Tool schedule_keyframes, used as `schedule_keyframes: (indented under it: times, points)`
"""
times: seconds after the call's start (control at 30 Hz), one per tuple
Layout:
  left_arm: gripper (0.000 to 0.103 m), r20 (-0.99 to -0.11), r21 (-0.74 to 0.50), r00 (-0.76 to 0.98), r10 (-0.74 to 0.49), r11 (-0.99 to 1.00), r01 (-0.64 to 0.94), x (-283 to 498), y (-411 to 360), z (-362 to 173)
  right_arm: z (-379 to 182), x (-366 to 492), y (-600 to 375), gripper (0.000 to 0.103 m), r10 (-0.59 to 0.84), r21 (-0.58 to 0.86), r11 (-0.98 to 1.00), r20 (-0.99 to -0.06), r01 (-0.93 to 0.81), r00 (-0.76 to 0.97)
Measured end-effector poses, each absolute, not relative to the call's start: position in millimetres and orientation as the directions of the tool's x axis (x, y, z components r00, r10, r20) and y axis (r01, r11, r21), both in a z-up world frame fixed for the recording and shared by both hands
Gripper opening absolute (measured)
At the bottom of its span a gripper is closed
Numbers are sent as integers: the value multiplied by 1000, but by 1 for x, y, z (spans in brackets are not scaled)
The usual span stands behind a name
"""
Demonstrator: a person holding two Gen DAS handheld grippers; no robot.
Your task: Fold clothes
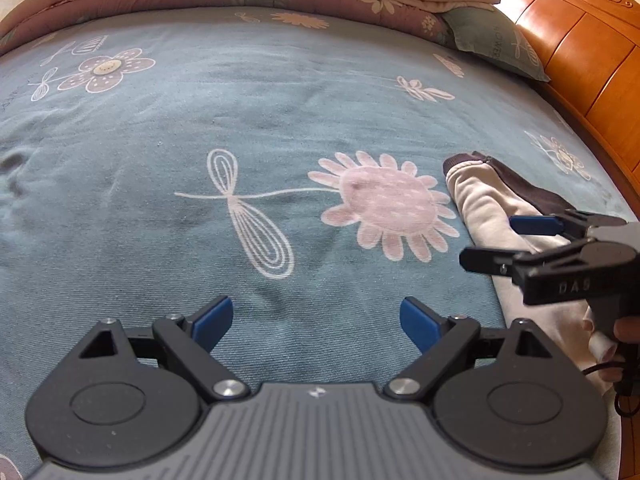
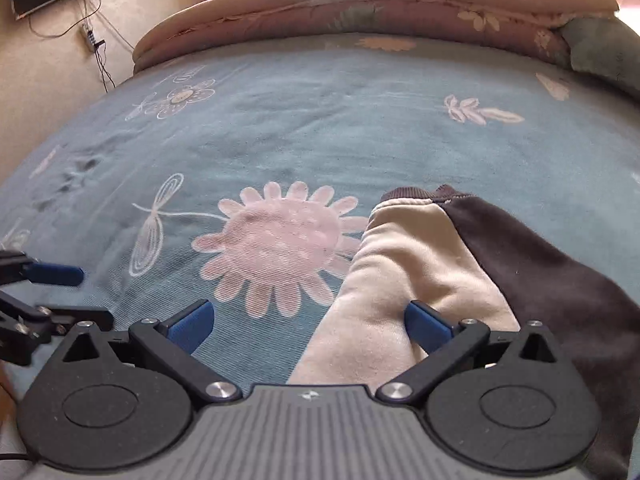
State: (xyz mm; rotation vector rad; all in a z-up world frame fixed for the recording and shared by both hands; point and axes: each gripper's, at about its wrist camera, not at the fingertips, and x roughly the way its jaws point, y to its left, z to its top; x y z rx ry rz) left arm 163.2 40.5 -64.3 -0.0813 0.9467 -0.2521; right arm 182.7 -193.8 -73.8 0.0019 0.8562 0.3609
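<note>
Nearest in the left wrist view, the left gripper (image 1: 316,322) is held wide open above bare blue sheet (image 1: 240,120), with nothing between its blue pads (image 1: 212,322). Just to its right, the right gripper (image 1: 504,242) is seen from the side, also spread wide and empty, poised over the near part of the garment (image 1: 492,208).

In the right wrist view, the right gripper (image 2: 310,326) is shown with its jaws far apart; the cream panel of the garment (image 2: 400,264) lies beneath and between them, but whether the right pad (image 2: 428,326) touches the cloth cannot be told. Nothing is gripped. The left gripper (image 2: 64,292) is visible at the left edge, over the sheet.

The garment, cream on the left and dark brown on the right, is stretched from the near right towards the middle of the bed, its ribbed cuff (image 2: 416,194) lying beside a large pink printed flower (image 2: 280,240). No containers are seen.

Farther off, a folded quilt (image 2: 360,4) is laid across the far edge of the sheet (image 2: 320,120), with a green pillow (image 1: 492,40) at its right end. A wooden headboard (image 1: 580,40) is seen along the right.
</note>
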Motion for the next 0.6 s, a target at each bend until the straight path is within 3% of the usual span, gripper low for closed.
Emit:
schedule_keyframes:
  times: [0.23, 0.37, 0.5, 0.6]
  points:
    - [91, -783, -178, 571, -247, 968, 174, 159, 38, -53, -36, 143, -222, 103, 306, 191, 950, -717, -247, 627]
    - [91, -773, -186, 571, -276, 959, 212, 153, 24, -46, -57, 115, -242, 103, 295, 232, 956, -761, -181, 579]
    - [91, -764, -180, 571, -299, 949, 257, 144, 9, -36, -63, 96, -237, 103, 274, 214, 962, -746, -171, 607]
    - [91, -753, -167, 586, -300, 948, 272, 137, 5, -26, -47, 89, -230, 103, 335, 245, 942, -705, -229, 624]
